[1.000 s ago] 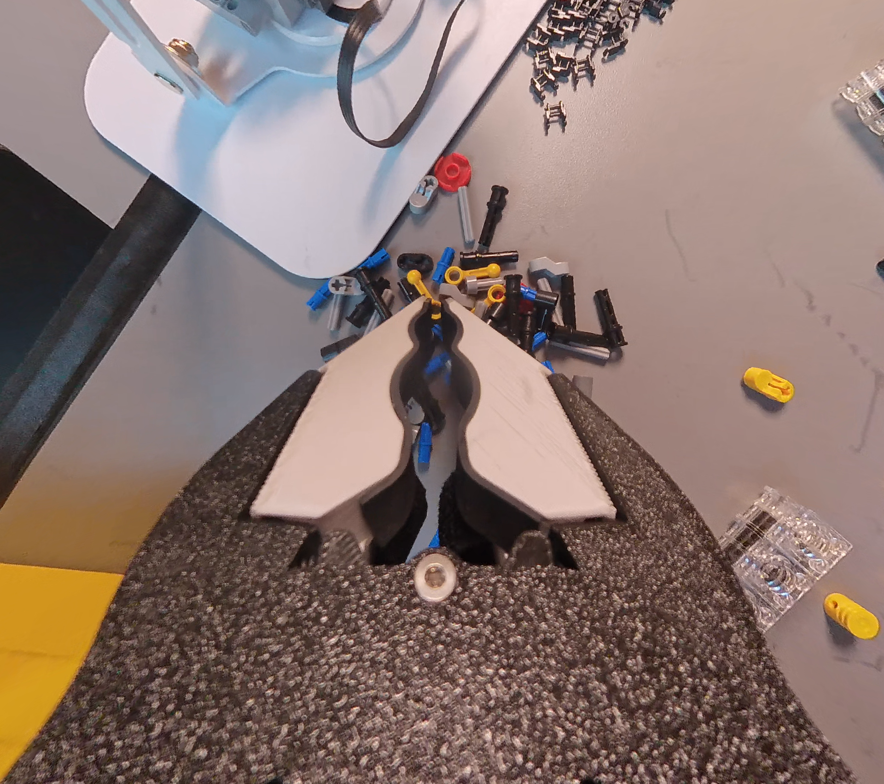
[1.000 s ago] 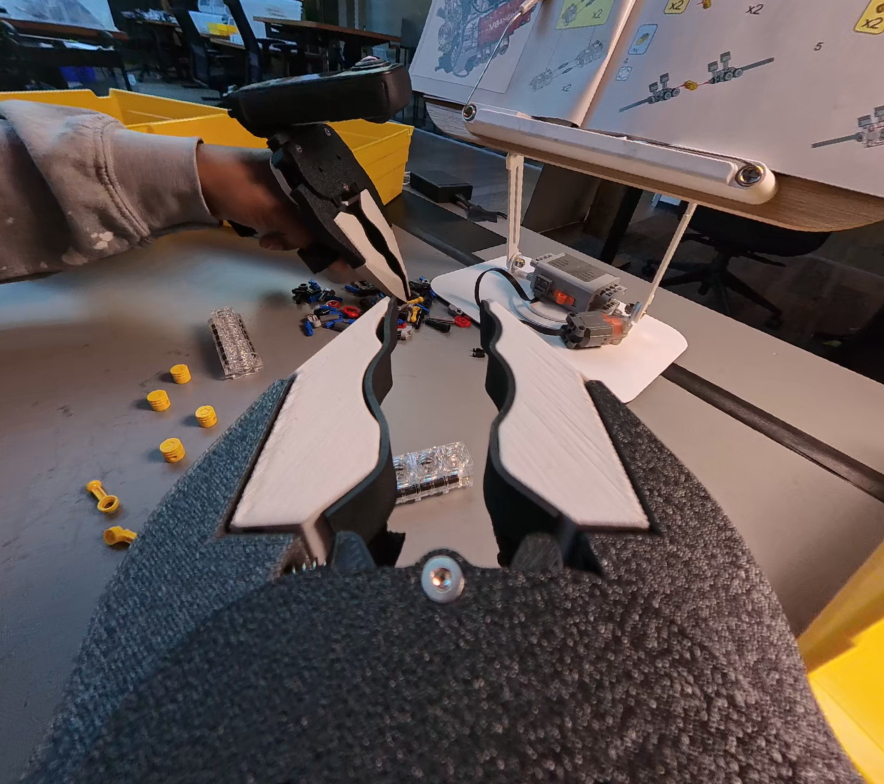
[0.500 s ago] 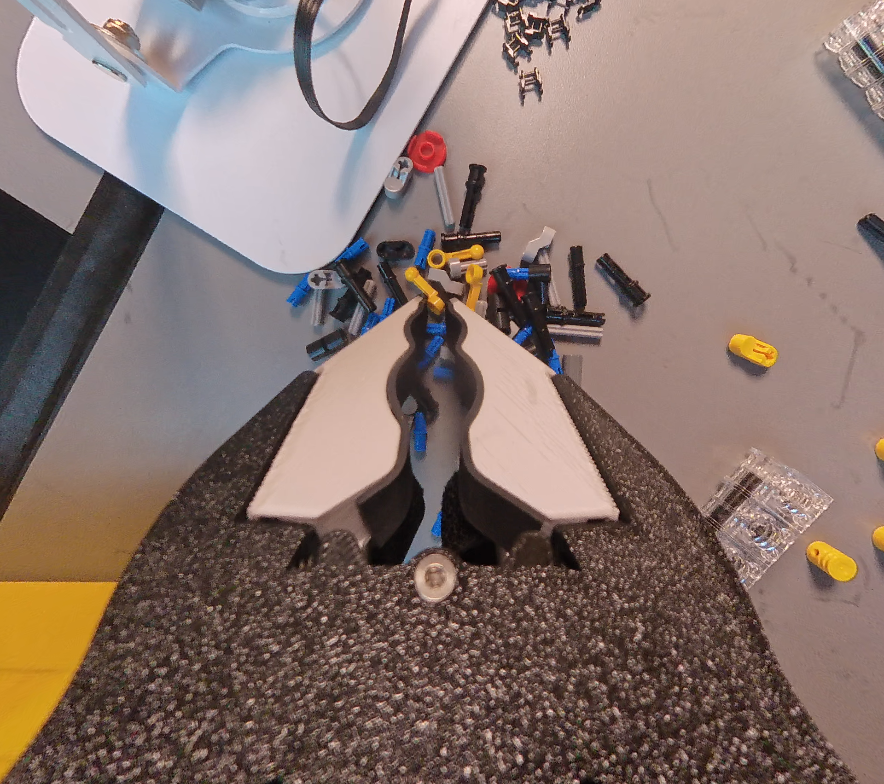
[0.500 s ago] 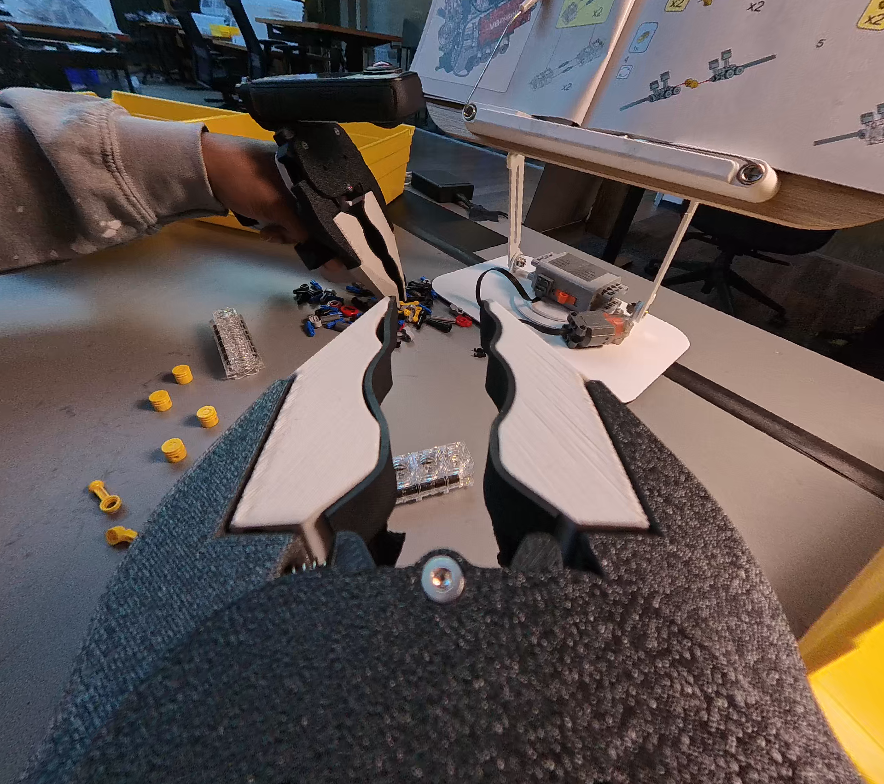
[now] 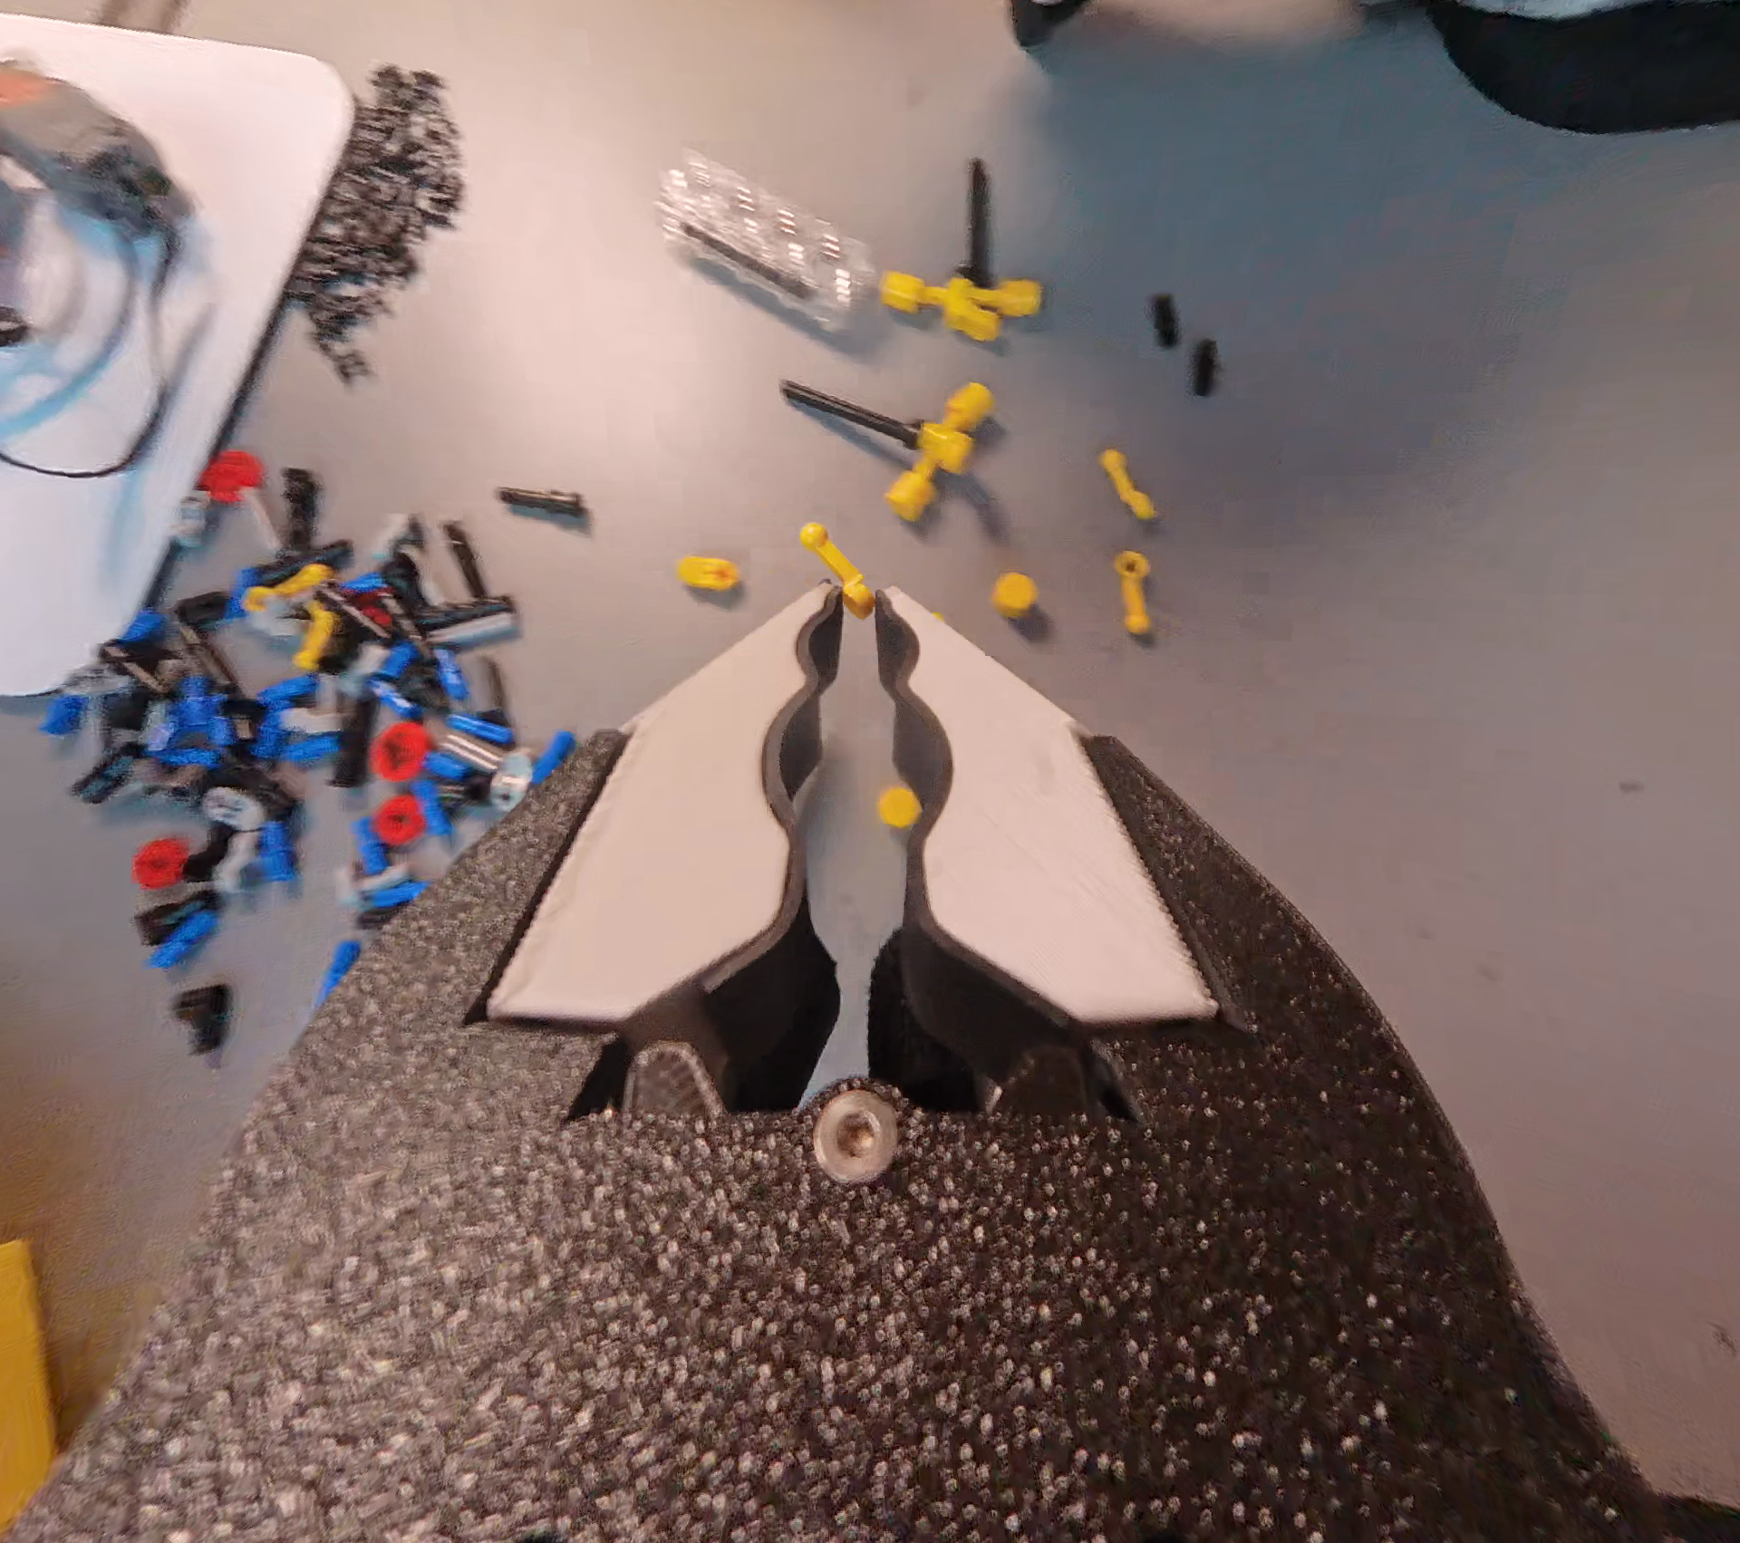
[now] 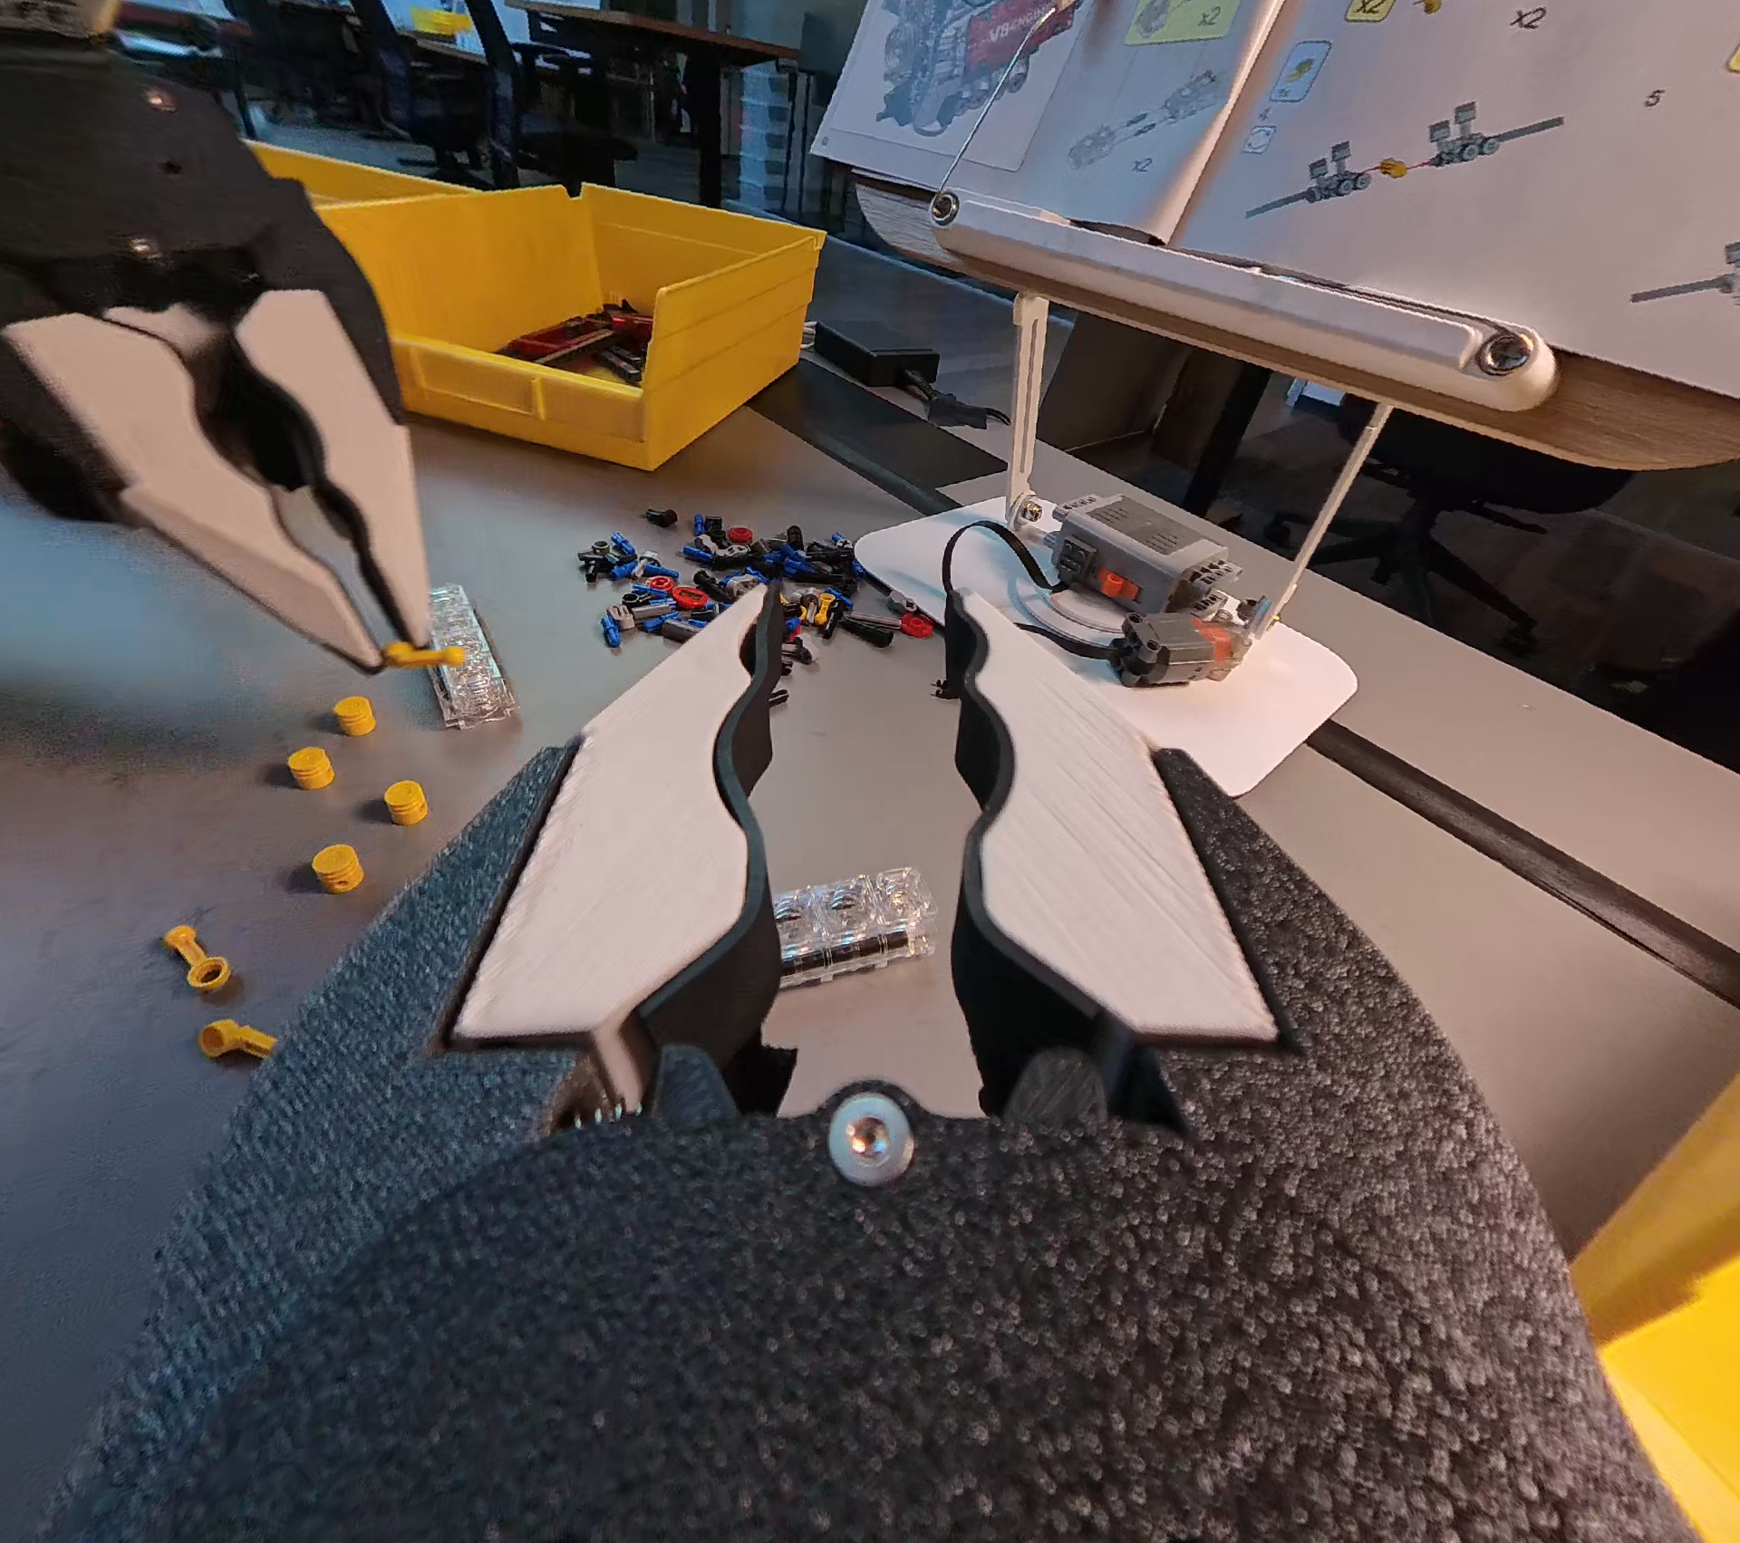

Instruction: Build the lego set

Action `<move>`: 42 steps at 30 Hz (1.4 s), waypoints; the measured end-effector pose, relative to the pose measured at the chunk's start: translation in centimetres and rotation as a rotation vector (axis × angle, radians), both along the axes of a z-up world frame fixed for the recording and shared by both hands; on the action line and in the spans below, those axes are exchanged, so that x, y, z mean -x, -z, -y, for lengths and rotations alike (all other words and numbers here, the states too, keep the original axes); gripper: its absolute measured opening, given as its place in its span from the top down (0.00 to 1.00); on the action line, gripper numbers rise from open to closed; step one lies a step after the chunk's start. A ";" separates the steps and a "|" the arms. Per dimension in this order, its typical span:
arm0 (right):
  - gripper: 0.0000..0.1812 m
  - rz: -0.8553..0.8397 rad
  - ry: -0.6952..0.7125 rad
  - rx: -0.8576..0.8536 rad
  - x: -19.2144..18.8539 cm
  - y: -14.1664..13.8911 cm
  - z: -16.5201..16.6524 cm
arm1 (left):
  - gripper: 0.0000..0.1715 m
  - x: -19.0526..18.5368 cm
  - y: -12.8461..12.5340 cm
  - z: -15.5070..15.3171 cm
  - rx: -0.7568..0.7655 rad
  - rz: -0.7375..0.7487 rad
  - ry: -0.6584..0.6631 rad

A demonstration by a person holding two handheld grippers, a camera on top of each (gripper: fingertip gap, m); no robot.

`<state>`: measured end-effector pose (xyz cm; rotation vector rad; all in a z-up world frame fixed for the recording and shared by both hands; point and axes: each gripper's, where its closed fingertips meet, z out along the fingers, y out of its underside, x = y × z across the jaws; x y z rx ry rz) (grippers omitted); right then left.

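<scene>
My left gripper [image 5: 855,602] is shut on a small yellow connector pin [image 5: 836,562] and holds it above the grey table; the pin sticks out forward from the tips. In the right wrist view the same gripper [image 6: 391,655] shows at the left with the yellow pin [image 6: 426,656] at its tips, just in front of a clear plastic brick [image 6: 468,660]. My right gripper [image 6: 861,608] is open and empty, hovering over another clear brick [image 6: 852,924]. A pile of blue, black and red pins [image 5: 282,698] lies to the left.
Yellow round bushes [image 6: 337,869], loose yellow pins [image 5: 1128,592] and black axles with yellow joints [image 5: 927,445] lie on the table. A white stand base [image 6: 1224,707] bears a grey motor box [image 6: 1135,552] and an open instruction booklet [image 6: 1318,20]. A yellow bin [image 6: 584,312] stands behind. The clear brick [image 6: 852,924] lies around 9 cm away from my right fingertips.
My left gripper has lifted out of the pin pile with a yellow pin and swung right, over the loose yellow parts. The right gripper has stayed where it was, open.
</scene>
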<state>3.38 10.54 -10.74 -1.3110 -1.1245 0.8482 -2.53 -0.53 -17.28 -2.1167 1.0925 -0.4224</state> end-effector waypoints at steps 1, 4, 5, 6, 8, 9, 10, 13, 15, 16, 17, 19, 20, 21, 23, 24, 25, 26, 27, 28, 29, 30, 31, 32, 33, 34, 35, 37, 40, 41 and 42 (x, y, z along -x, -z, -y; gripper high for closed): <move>0.81 0.005 0.000 -0.004 0.1 0.1 0.0 | 0.96 -0.5 0.6 1.4 0.010 0.001 0.015; 0.81 0.024 0.003 -0.016 0.3 0.3 0.1 | 0.96 -1.9 2.2 4.8 0.042 0.021 0.050; 0.81 0.032 0.004 -0.022 0.3 0.4 0.2 | 0.96 -2.1 2.6 5.4 0.039 0.021 0.054; 0.81 0.041 0.004 -0.028 0.5 0.5 0.2 | 0.96 -2.3 3.0 5.9 0.032 0.018 0.052; 0.81 0.056 -0.011 -0.028 0.9 0.6 0.5 | 0.96 -2.2 3.9 6.2 0.015 -0.012 0.046; 0.81 0.070 -0.026 -0.025 1.2 0.7 0.7 | 0.96 -2.2 4.2 6.3 0.008 -0.024 0.048; 0.81 0.090 -0.042 -0.025 1.7 0.8 0.9 | 0.96 -2.3 4.4 6.4 0.002 -0.025 0.053; 0.81 0.188 -0.108 -0.062 3.3 1.0 1.7 | 0.93 -2.3 4.2 6.1 -0.017 0.007 0.055; 0.81 0.279 -0.158 -0.104 4.7 1.3 2.0 | 0.92 -2.1 3.4 5.9 -0.042 0.066 0.038; 0.81 0.322 -0.183 -0.111 5.4 1.5 2.0 | 0.91 -1.8 2.9 5.5 -0.068 0.105 0.013; 0.81 0.367 -0.213 -0.098 6.2 1.9 2.1 | 0.91 -1.4 2.4 5.0 -0.101 0.139 -0.026; 0.83 0.436 -0.262 -0.057 7.9 2.8 1.9 | 0.90 0.1 1.2 3.8 -0.179 0.179 -0.122; 0.84 0.461 -0.277 -0.038 8.8 3.3 1.6 | 0.90 0.9 0.4 3.2 -0.218 0.198 -0.168; 0.85 0.483 -0.286 -0.010 9.8 3.8 1.1 | 0.90 1.7 -0.2 2.7 -0.250 0.222 -0.211; 0.86 0.525 -0.291 0.045 11.7 5.0 0.0 | 0.89 3.1 -1.2 1.9 -0.287 0.270 -0.289; 0.87 0.558 -0.289 0.050 12.5 5.8 -0.7 | 0.89 3.8 -1.5 1.6 -0.298 0.285 -0.320; 0.89 0.596 -0.281 0.047 13.1 6.6 -1.5 | 0.89 4.4 -1.7 1.5 -0.307 0.290 -0.343; 0.90 0.629 -0.276 0.051 13.7 7.4 -2.2 | 0.89 4.9 -1.7 1.3 -0.317 0.285 -0.362; 0.91 0.663 -0.279 0.059 14.1 8.1 -2.6 | 0.89 5.3 -1.7 1.2 -0.325 0.274 -0.376; 0.93 0.698 -0.282 0.060 14.4 8.7 -3.1 | 0.89 5.6 -1.7 1.1 -0.332 0.263 -0.382; 0.94 0.728 -0.282 0.058 14.6 9.2 -3.4 | 0.89 5.8 -1.8 1.1 -0.342 0.252 -0.386; 0.96 0.748 -0.286 0.065 14.7 9.5 -3.6 | 0.89 6.0 -1.9 1.0 -0.353 0.243 -0.391; 0.98 0.762 -0.296 0.076 14.8 9.7 -3.6 | 0.89 6.1 -1.9 1.0 -0.359 0.237 -0.392; 0.99 0.774 -0.305 0.080 14.8 9.9 -3.6 | 0.89 6.1 -1.9 1.0 -0.360 0.231 -0.390; 0.99 0.789 -0.308 0.074 14.8 10.0 -3.6 | 0.89 6.1 -1.9 1.0 -0.363 0.228 -0.389; 0.99 0.807 -0.306 0.063 14.7 10.2 -3.7 | 0.89 6.1 -1.9 1.0 -0.365 0.226 -0.385; 0.99 0.819 -0.307 0.055 14.7 10.4 -3.7 | 0.89 6.0 -1.9 1.0 -0.366 0.225 -0.381; 0.99 0.836 -0.318 0.050 14.6 10.6 -3.4 | 0.89 6.0 -2.0 1.0 -0.373 0.222 -0.376; 0.99 0.853 -0.320 0.020 14.6 10.6 -3.3 | 0.89 6.0 -2.0 0.9 -0.373 0.215 -0.374; 0.98 0.862 -0.322 0.010 14.6 10.6 -3.4 | 0.89 6.0 -2.1 1.0 -0.375 0.216 -0.374; 0.98 0.869 -0.323 0.009 14.6 10.6 -3.4 | 0.89 6.0 -2.1 1.0 -0.373 0.218 -0.375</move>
